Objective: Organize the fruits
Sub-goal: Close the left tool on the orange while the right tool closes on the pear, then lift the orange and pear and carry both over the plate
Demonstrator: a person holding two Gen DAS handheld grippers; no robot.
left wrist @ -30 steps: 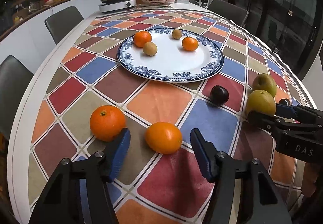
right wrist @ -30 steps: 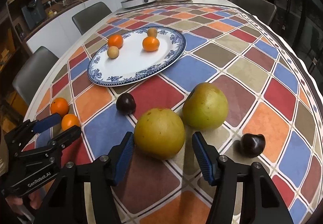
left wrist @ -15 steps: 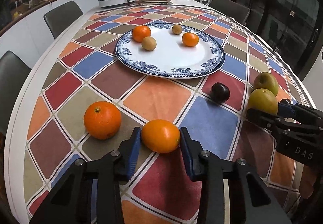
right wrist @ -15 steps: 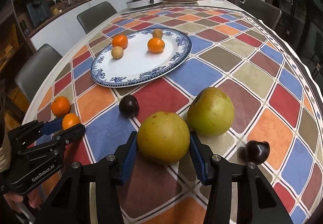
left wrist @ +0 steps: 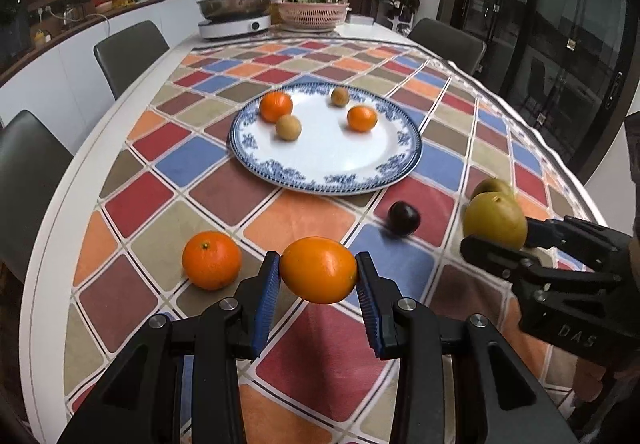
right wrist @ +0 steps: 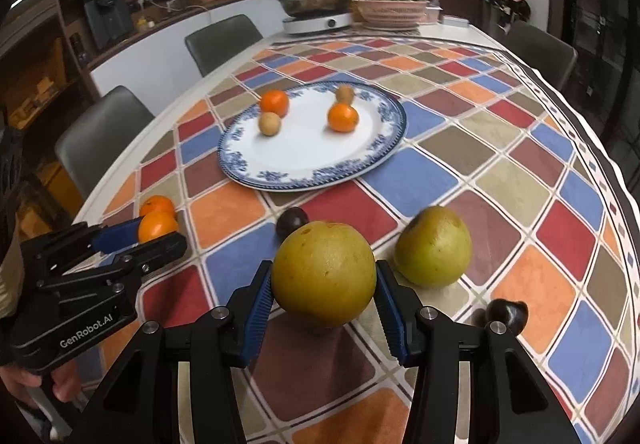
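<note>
Left gripper [left wrist: 318,278]: pinching orange [left wrist: 318,270], lifted clear of tablecloth [left wrist: 280,216].
Right gripper [right wrist: 324,294]: clamped on green-yellow fruit [right wrist: 324,278], apparently just off the cloth; underside hidden.
Destination: blue-rimmed plate [left wrist: 400,168], four small fruits at far side.
Advice: carry level, keep squeeze steady, set down on bare near half, well apart.
</note>
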